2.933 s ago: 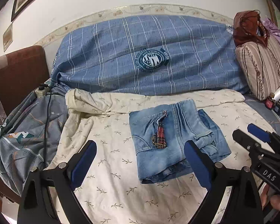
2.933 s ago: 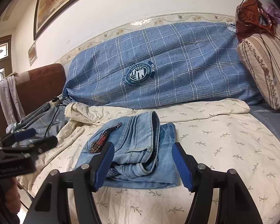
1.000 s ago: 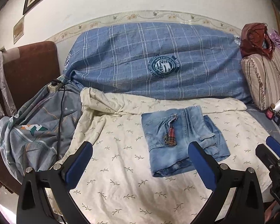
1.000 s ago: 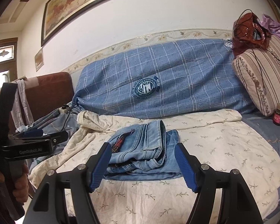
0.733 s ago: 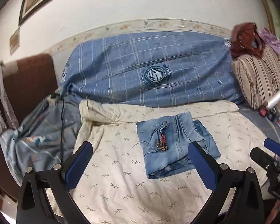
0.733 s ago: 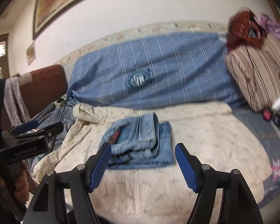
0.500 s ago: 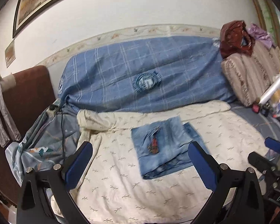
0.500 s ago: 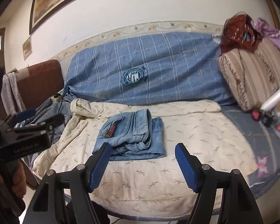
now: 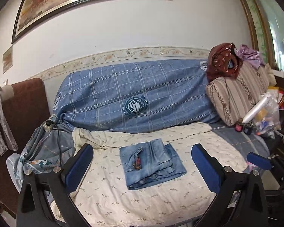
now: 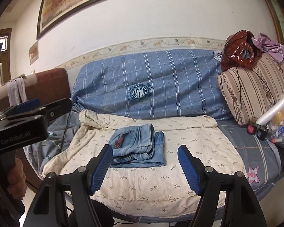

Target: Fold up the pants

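Note:
The light blue denim pants lie folded in a compact rectangle on the cream leaf-print sheet of the sofa; they also show in the right wrist view. A red plaid patch shows on their top face. My left gripper is open and empty, held back from the sofa's front edge, well short of the pants. My right gripper is open and empty, also back from the sofa. The left gripper appears at the left of the right wrist view.
A blue plaid cover drapes the sofa back. A striped cushion with a red bag stands at the right, with small bottles and a plastic bag beside it. A power strip and cable lie at left.
Both grippers have pulled back and up from the folded pants, so the whole sofa and the wall picture are in view. The pants have not moved.

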### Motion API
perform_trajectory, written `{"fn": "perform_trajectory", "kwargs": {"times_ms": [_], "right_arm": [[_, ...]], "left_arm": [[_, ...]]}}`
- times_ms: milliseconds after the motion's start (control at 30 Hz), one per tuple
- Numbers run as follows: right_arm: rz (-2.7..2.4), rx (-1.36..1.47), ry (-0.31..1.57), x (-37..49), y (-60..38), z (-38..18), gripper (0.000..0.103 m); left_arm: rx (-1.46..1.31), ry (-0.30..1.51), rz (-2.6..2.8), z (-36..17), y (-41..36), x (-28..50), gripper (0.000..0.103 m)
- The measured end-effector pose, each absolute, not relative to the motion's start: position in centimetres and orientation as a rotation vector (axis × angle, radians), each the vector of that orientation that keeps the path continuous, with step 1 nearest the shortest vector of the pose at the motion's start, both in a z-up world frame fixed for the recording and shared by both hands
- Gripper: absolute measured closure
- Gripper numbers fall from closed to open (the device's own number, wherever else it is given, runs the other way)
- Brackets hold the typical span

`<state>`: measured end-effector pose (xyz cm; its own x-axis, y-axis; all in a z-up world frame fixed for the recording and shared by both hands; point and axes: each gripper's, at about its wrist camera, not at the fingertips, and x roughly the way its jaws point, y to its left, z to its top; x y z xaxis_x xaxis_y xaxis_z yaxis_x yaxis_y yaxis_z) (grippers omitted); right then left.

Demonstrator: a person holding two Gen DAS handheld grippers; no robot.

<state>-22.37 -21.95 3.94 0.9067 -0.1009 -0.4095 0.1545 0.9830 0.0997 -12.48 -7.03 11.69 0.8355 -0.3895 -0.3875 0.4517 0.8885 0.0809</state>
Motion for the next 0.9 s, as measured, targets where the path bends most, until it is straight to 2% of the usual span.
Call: {"fn": "perform_trajectory", "kwargs": {"times_ms": [300, 467, 900], "right_arm": [[-0.141, 0.136, 0.374, -24.1, -22.0, 5.8, 0.028], [-0.135, 0.164, 0.354, -24.4, -22.4, 6.3, 0.028], [-0.118, 0.142, 0.356, -24.7, -22.1, 6.4, 0.028]], "left_arm": [[0.098, 0.388, -0.448, 12.9, -5.6, -12.9, 0.000], [0.136, 0.333, -0.414, 13.2, -5.4, -13.5, 0.000], [0.201, 0.343, -0.488, 13.3, -7.4, -15.0, 0.000]]}}
